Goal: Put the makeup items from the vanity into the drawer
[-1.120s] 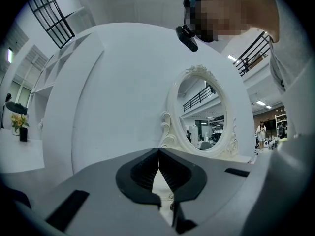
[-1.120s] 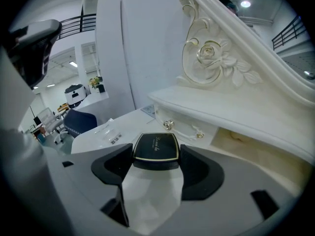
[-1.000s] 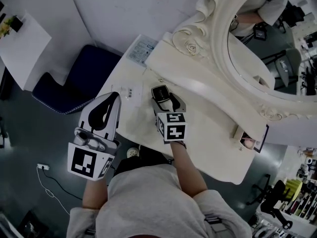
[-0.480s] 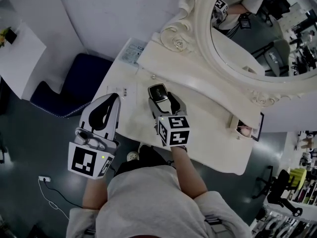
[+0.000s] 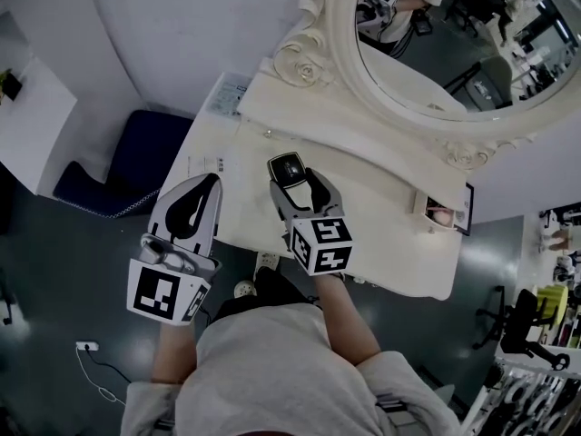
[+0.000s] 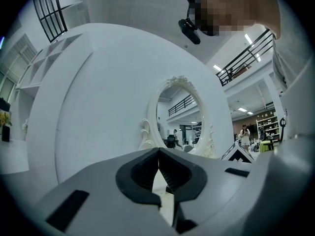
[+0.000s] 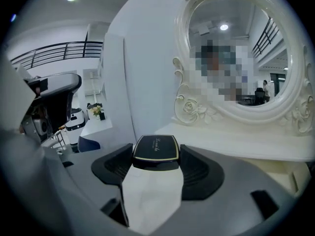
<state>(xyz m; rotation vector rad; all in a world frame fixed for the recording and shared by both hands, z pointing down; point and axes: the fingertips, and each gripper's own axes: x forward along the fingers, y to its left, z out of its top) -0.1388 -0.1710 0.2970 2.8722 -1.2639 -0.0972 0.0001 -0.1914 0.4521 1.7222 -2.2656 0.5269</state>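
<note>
A flat black makeup compact (image 5: 289, 170) with a pale gold rim is clamped between the jaws of my right gripper (image 5: 299, 181), held over the cream vanity top (image 5: 381, 216). The right gripper view shows that compact (image 7: 155, 151) lying level between the dark pads, lid upward. My left gripper (image 5: 192, 203) hovers over the vanity's left front edge; in its own view the jaws of the left gripper (image 6: 158, 173) meet tip to tip with nothing in them. No drawer shows in any view.
An oval mirror (image 5: 436, 44) in a carved cream frame stands at the back of the vanity. A small photo frame (image 5: 442, 216) sits at the right end, papers (image 5: 227, 94) at the left rear corner. A dark blue chair (image 5: 127, 166) stands left of the vanity.
The head view has swung, so the vanity and mirror sit higher and further left in the frame. Both grippers hold their stance, the right still clamped on the compact.
</note>
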